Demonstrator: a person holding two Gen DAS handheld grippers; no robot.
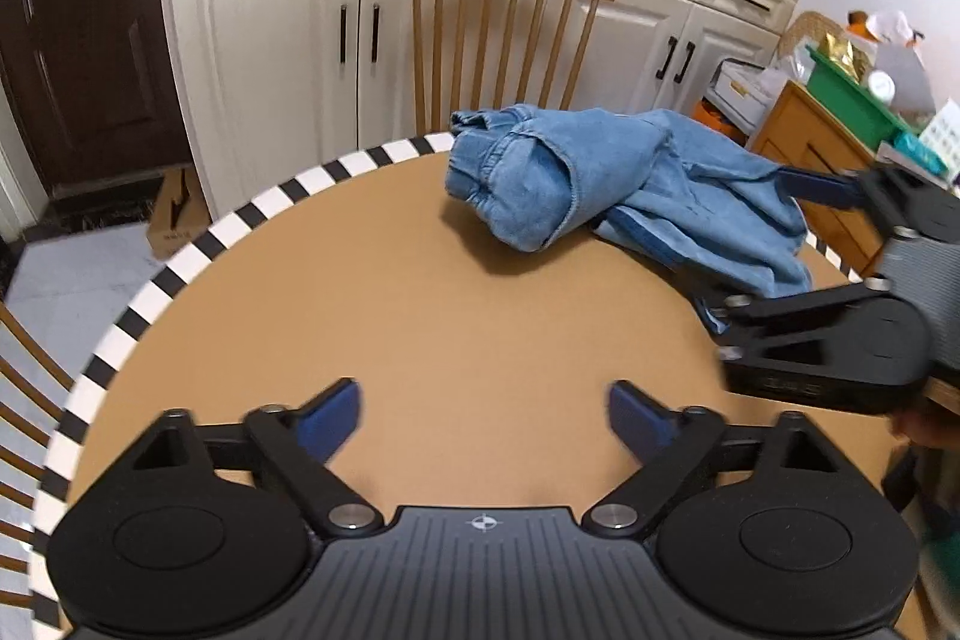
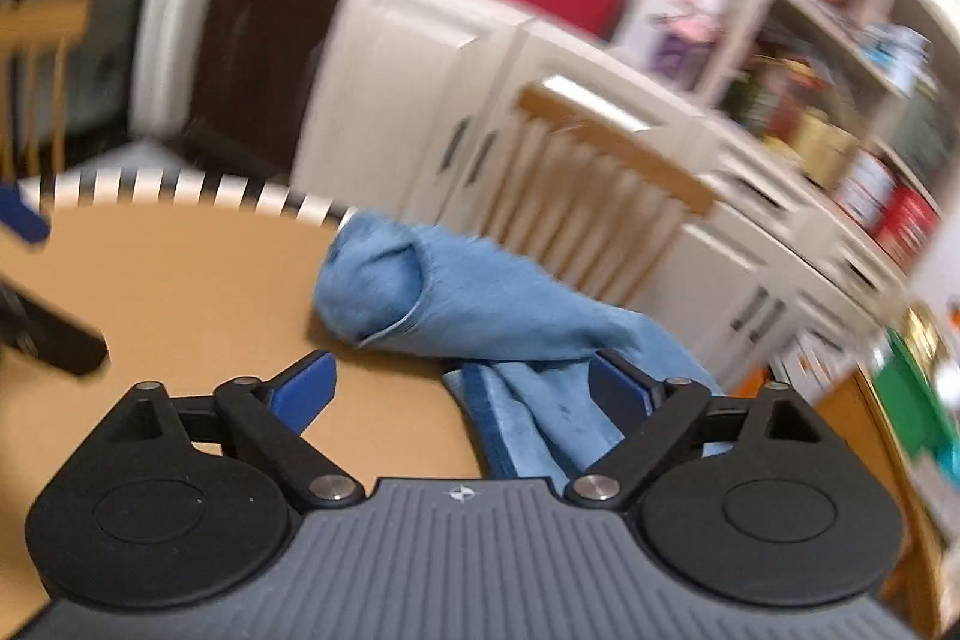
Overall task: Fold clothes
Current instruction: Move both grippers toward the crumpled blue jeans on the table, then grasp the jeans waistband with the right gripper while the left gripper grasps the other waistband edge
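A crumpled pair of light blue jeans (image 1: 606, 178) lies in a heap on the far right part of the round brown table (image 1: 372, 304), waistband to the left. My left gripper (image 1: 483, 415) hovers open over bare table, well short of the jeans. My right gripper (image 1: 786, 244) comes in from the right, one blue finger above the cloth and the other beneath a fold. In the blurred right wrist view the right gripper (image 2: 465, 385) stands open with a fold of the jeans (image 2: 480, 304) lying between its fingers, nearer the right one.
The table has a black-and-white striped rim (image 1: 180, 268). A wooden chair (image 1: 504, 34) stands behind it against cream cabinets (image 1: 270, 34). Another chair (image 1: 18, 400) is at the left. A wooden stand with a green tray (image 1: 852, 100) is at the right.
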